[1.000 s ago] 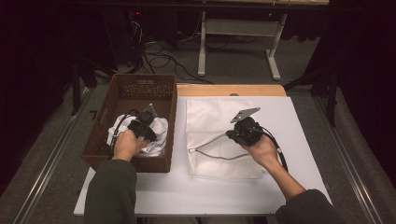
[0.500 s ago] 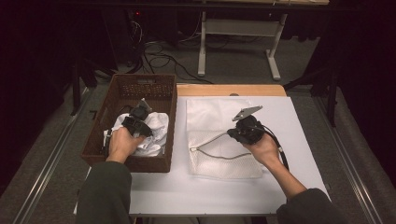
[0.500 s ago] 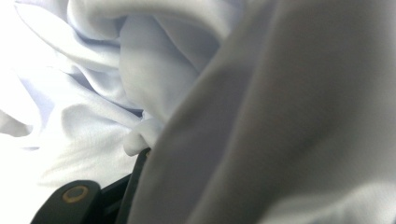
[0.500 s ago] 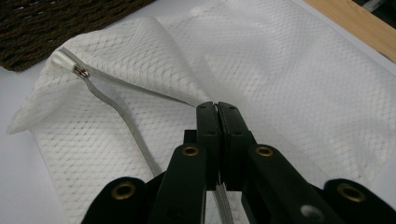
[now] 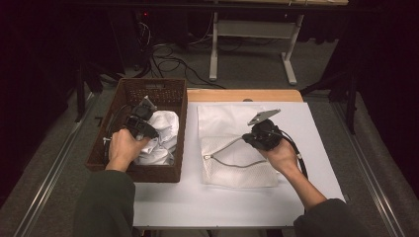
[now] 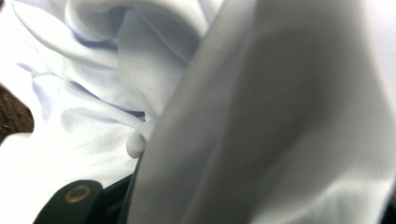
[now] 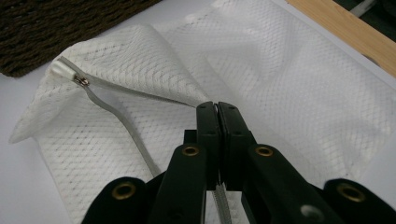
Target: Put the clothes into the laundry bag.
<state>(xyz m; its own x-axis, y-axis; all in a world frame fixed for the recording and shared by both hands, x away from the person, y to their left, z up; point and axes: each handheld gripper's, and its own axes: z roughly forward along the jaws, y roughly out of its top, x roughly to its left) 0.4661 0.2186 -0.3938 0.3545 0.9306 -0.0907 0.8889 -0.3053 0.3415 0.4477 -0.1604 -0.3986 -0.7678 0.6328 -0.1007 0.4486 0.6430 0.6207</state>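
The high view is dim, its surroundings nearly black, with light falling from above on the white table (image 5: 316,128). Up close, the white cloth (image 6: 280,116) is blurred and shadowed; the mesh bag (image 7: 140,70) is sharp.

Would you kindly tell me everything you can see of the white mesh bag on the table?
The white mesh laundry bag lies flat on the white table, right of the brown wicker basket. It looks like soft netted fabric with a grey zipper along its mouth, unzipped and gaping. The right gripper is shut on the upper zipper edge, lifting it so the opening stands up.
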